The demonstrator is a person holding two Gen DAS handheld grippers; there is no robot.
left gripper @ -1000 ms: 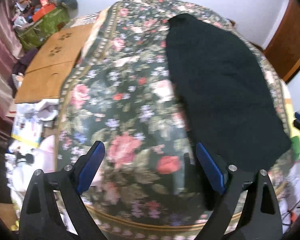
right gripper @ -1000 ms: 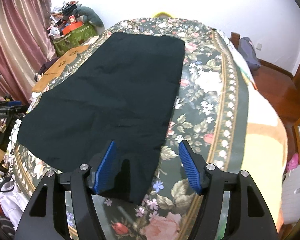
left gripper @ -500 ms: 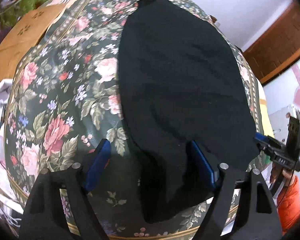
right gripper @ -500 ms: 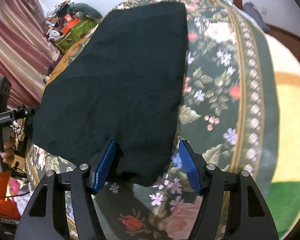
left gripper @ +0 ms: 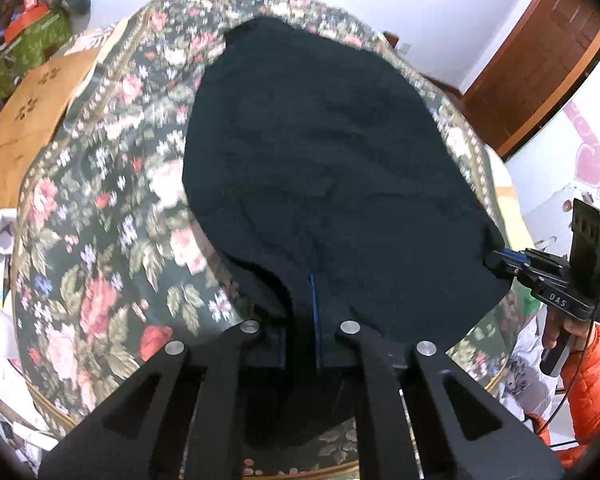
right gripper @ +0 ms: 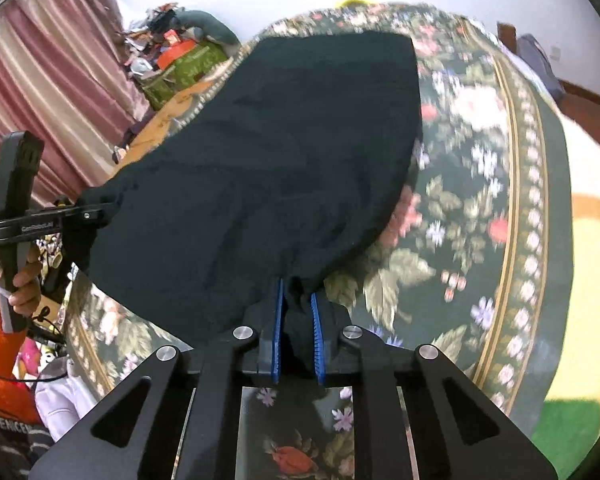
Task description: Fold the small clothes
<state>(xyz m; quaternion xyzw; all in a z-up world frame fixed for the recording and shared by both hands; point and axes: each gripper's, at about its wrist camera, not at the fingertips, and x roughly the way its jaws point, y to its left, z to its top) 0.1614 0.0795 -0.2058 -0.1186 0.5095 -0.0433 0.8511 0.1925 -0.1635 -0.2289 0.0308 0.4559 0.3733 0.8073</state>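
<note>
Garment [left gripper: 324,168] on bedspread [left gripper: 100,208], near corners in L [left gripper: 300,320] & R grippers [right gripper: 298,320].

Black claw [right gripper: 297,328], blue pads, orange sleeve [left gripper: 584,376]

floral bedspread [left gripper: 100,240]; cardboard box [left gripper: 28,120] beside it; striped curtain [right gripper: 40,92]; wooden door [left gripper: 540,60].

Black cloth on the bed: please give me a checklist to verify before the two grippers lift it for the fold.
1. Left gripper shut on the cloth: ok.
2. Right gripper shut on the cloth: ok, fabric bunched between its blue pads.
3. Both grips at the near corners: ok.
4. Far edge flat on the bedspread: ok.
5. Cloth smooth: not ok, it wrinkles near both grips.
6. How many layers are pinched: cannot tell.
</note>
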